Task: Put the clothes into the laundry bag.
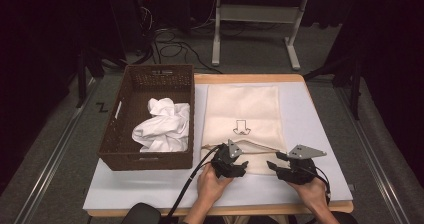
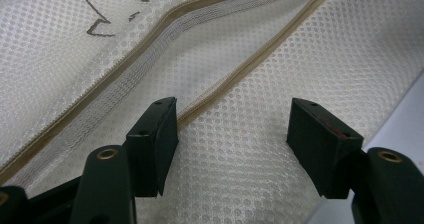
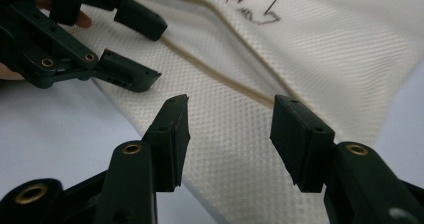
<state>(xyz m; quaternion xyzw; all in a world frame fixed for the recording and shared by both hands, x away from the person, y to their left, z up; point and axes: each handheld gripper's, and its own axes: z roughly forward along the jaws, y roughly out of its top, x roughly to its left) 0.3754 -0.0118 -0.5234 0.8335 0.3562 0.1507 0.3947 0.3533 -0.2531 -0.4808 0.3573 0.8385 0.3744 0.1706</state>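
A cream mesh bag (image 1: 242,104) lies flat on the white mat (image 1: 312,134), with a drawn arrow (image 1: 241,128) pointing at its near end. Its zipper mouth (image 2: 165,69) gapes slightly. My left gripper (image 1: 244,168) hovers over the bag's near left part, jaws open and pointing right. In the left gripper view the open gripper (image 2: 232,109) straddles bare mesh (image 2: 250,159) just below the zipper tape. My right gripper (image 1: 273,160) faces it from the right, open, above the bag's near edge (image 3: 240,149). The right gripper view has its open gripper (image 3: 231,101) and the left gripper (image 3: 156,54) beyond.
A brown wicker basket (image 1: 150,71) stands at the left of the table and holds a crumpled white cloth (image 1: 165,124). The mat's near strip (image 1: 150,189) lies bare in front of the basket. Beyond the table are a white desk frame (image 1: 216,39) and floor cables (image 1: 170,46).
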